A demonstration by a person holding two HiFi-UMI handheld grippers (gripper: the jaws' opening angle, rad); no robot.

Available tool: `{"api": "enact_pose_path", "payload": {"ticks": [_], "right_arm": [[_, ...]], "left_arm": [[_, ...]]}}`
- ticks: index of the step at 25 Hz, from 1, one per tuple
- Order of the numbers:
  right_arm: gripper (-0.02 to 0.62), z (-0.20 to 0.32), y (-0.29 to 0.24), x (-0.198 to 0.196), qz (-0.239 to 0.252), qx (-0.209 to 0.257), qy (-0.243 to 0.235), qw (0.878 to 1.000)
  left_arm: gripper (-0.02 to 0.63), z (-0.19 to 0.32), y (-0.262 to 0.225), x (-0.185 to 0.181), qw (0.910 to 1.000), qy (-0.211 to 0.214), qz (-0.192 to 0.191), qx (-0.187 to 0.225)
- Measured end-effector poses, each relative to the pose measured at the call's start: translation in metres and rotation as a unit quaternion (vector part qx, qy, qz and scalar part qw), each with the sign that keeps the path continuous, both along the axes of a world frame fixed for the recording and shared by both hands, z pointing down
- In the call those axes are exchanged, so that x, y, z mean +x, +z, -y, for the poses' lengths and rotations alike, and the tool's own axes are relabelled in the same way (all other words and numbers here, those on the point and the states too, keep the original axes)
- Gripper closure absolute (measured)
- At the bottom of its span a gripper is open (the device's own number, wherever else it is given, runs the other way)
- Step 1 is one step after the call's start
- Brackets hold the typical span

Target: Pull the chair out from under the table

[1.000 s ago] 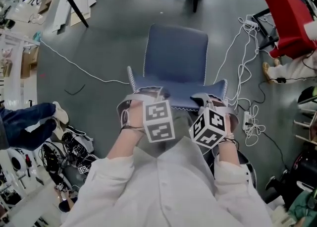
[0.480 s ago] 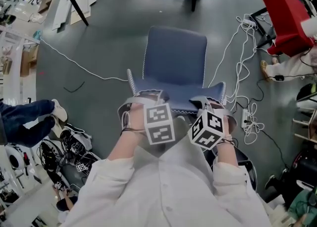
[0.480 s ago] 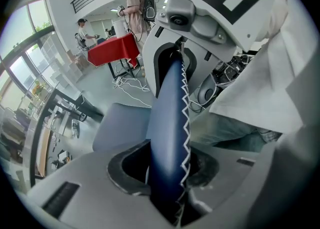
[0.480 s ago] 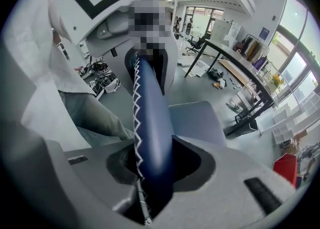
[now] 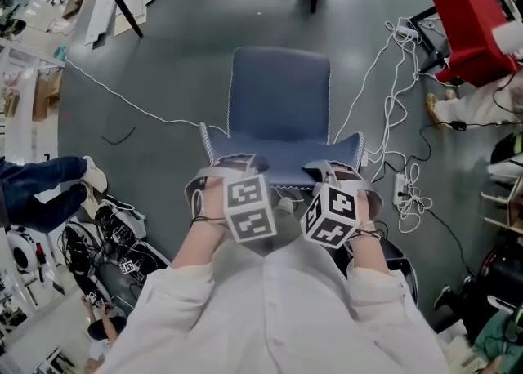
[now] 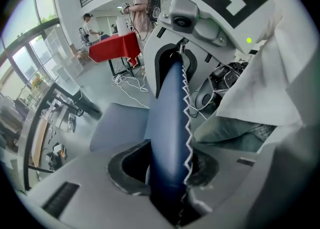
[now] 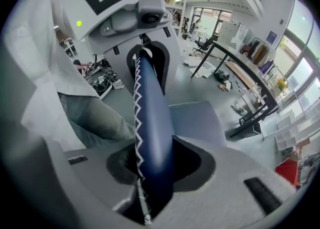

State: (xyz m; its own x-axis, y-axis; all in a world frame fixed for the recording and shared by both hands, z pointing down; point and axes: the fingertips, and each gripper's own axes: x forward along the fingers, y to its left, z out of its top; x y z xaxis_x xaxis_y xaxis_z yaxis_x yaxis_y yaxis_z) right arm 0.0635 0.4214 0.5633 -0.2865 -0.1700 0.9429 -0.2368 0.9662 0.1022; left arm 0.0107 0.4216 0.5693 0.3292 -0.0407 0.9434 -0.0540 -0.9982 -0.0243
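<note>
Grip check: left gripper (image 5: 221, 171) and right gripper (image 5: 337, 175) each part-closed, clamped on the backrest (image 5: 282, 162) top edge of the blue chair (image 5: 281, 91), 1 per corner. Chair stands on open floor (image 5: 163, 62), just ahead. Pull both sides evenly and level, else it yaws or tips.

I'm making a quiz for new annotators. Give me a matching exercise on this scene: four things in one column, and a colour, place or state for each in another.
Things:
1 chair
2 left hand-held gripper
3 table
4 cables

Descriptions:
A red
B white, trailing on the floor
C blue
D shut on the chair

Pairs: 1-C, 2-D, 3-A, 4-B
</note>
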Motion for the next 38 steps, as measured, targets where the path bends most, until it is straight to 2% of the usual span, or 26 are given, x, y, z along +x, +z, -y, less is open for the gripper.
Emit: {"api": "enact_pose_path", "payload": {"ticks": [13,21,29,32,38], "right_arm": [[0.476,-0.059,0.0,0.009,-0.003,-0.017,-0.013,1.0],[0.476,-0.061,0.001,0.008,0.001,-0.01,-0.012,1.0],[0.47,-0.064,-0.002,0.007,0.001,-0.002,-0.01,1.0],[0.425,-0.067,-0.002,0.005,0.004,-0.005,-0.008,1.0],[0.411,-0.065,-0.008,0.004,0.019,-0.005,-0.002,1.0]], "left_arm": [[0.462,-0.058,0.0,0.009,0.9999,-0.01,-0.003,-0.008],[0.459,-0.06,0.0,0.009,0.9998,-0.016,-0.013,0.005],[0.457,-0.061,-0.002,0.009,0.9998,-0.02,-0.007,0.007],[0.437,-0.061,-0.001,0.009,0.9996,-0.024,-0.006,0.012],[0.342,-0.066,0.001,0.011,0.9997,-0.023,-0.005,0.007]]}}
